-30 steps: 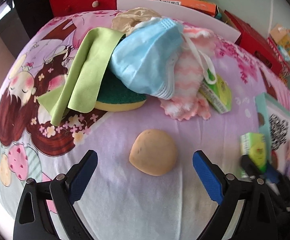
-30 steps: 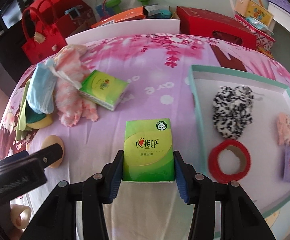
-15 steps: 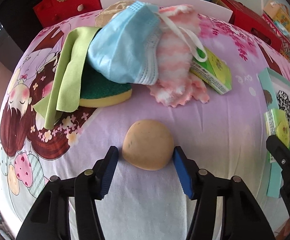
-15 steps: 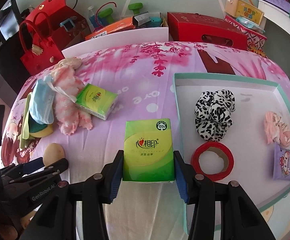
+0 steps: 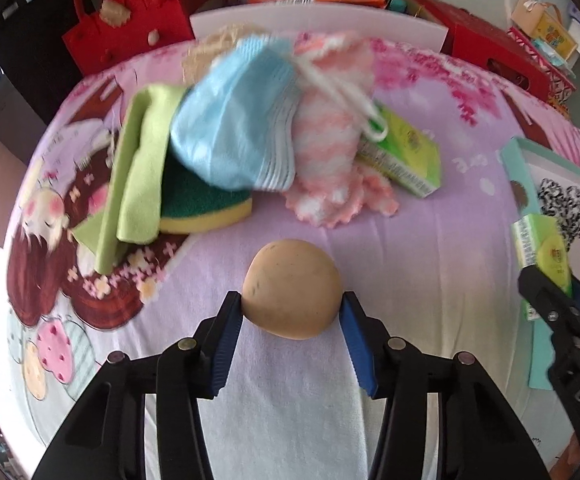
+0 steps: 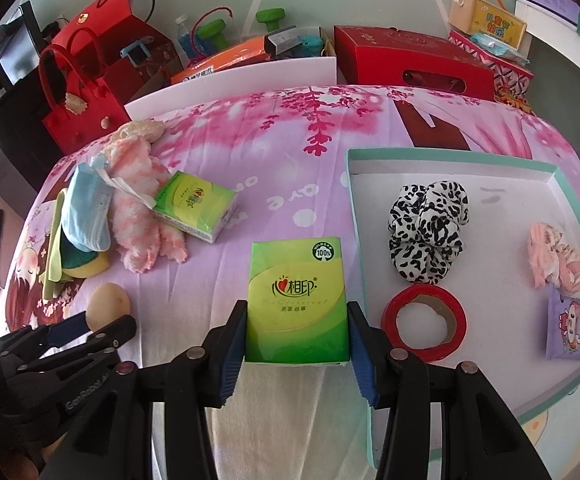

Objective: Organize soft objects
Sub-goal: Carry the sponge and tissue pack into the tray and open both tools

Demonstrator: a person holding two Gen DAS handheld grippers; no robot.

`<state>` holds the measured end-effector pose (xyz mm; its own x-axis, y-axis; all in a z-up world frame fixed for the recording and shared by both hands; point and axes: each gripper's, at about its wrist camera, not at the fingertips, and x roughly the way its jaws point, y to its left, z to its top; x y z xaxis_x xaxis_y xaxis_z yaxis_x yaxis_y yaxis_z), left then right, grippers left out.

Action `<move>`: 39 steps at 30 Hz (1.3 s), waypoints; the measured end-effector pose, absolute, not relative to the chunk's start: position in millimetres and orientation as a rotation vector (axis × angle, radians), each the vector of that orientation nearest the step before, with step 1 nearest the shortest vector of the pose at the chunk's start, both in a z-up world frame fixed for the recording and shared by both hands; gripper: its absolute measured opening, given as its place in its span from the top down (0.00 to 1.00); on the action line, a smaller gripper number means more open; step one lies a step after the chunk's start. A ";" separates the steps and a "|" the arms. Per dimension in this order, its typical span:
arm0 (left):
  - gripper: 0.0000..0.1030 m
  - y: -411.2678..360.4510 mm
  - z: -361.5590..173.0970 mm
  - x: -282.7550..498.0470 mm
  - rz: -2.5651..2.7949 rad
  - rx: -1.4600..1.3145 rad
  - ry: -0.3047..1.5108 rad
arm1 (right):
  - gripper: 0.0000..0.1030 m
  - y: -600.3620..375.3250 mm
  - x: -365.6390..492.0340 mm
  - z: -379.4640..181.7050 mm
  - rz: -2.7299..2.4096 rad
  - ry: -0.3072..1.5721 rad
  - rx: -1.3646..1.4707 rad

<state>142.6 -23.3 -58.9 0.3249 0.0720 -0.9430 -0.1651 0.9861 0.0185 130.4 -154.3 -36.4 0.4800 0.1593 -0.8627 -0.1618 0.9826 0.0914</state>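
You are working partway through the sort: several soft items are already lying in the teal tray, and a pile is still waiting on the table.

Working from the left, the pile is holding a green cloth, a green-and-yellow sponge, a blue face mask, a pink-and-white fluffy cloth and a tissue pack lying partly under that cloth. None of these are sorted yet.

Just in front of the pile, your left gripper is closing on the tan sponge puff. Its fingers are pressing against both sides of the puff, which is sitting between the pads near their tips. Whether the puff is clear of the table cannot be told.

Moving right, your right gripper is holding a second green tissue pack upright between its fingers, which are clamping the lower half of its long edges. The pack is hovering just left of the tray wall, not yet inside.

Inside the tray, a black-and-white scrunchie, a red tape roll, a pink cloth item and a small purple packet are lying well apart.

By this judgement, both held items and the pile are remaining.
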 end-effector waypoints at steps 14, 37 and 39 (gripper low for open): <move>0.50 -37.7 -10.0 134.4 0.084 0.027 1.050 | 0.51 -185.2 127.4 -8.4 0.179 0.978 0.084; 0.50 -164.1 6.0 123.3 -0.269 0.089 0.954 | 0.51 -327.5 138.2 -1.9 -0.105 0.935 0.233; 0.50 -174.9 4.3 123.4 -0.300 0.099 0.947 | 0.51 -331.2 141.6 -4.9 -0.104 0.943 0.238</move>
